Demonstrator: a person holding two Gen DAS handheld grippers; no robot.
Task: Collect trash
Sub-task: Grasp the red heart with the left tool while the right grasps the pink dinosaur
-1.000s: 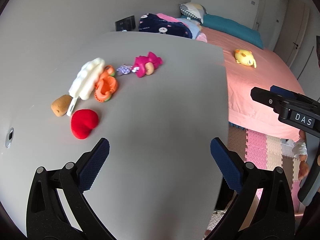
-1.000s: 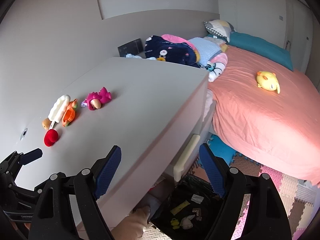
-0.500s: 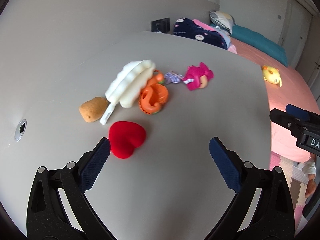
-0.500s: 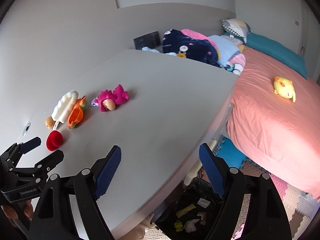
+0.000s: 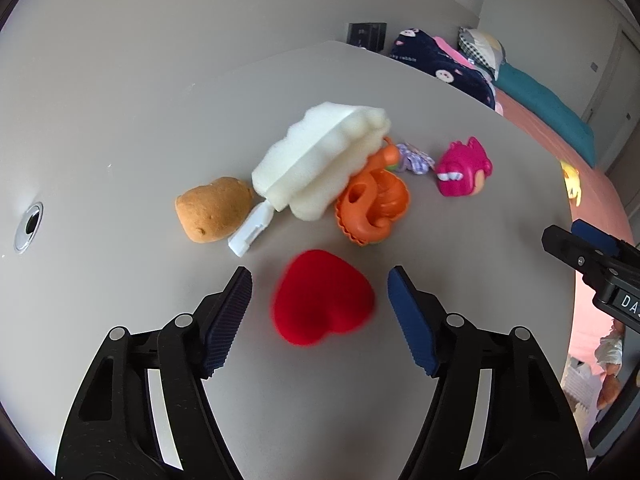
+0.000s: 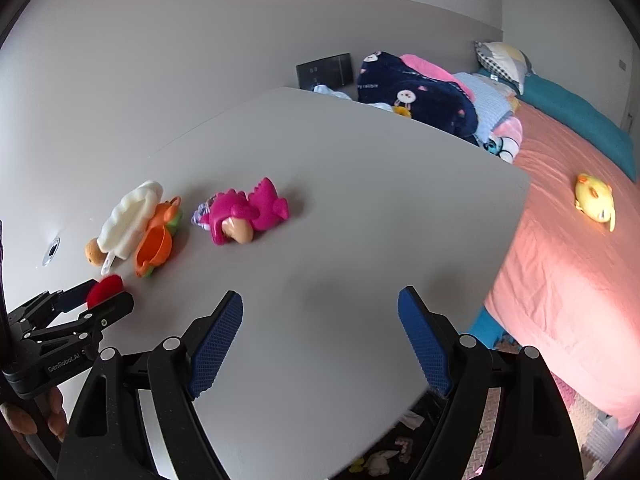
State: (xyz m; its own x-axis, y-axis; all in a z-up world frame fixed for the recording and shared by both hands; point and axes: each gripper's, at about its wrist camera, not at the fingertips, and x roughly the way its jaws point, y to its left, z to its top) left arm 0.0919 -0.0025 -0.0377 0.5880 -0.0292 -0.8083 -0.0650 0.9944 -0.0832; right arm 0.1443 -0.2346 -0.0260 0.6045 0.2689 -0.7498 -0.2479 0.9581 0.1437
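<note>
A red heart-shaped plush (image 5: pixel 322 298) lies on the grey table (image 5: pixel 120 128) between the open fingers of my left gripper (image 5: pixel 320 300), which do not touch it. Beyond it lie a toy potato (image 5: pixel 214 208), a white foam popsicle (image 5: pixel 320 160), an orange toy (image 5: pixel 372 208), a purple scrap (image 5: pixel 416 158) and a pink dinosaur toy (image 5: pixel 462 170). My right gripper (image 6: pixel 320 332) is open and empty over the table's middle. In the right wrist view the heart (image 6: pixel 105 289) sits at the left gripper's tips (image 6: pixel 100 304), and the pink dinosaur (image 6: pixel 244 216) lies farther in.
A pink bed (image 6: pixel 560 240) with a yellow plush (image 6: pixel 594 200) and piled blankets (image 6: pixel 420 96) stands right of the table. A dark bin with scraps (image 6: pixel 384 456) shows below the table's near edge. A round cable hole (image 5: pixel 28 226) is in the tabletop at left.
My left gripper has moved forward and narrowed, so its fingers now flank the red heart. My right gripper has moved in over the table.
</note>
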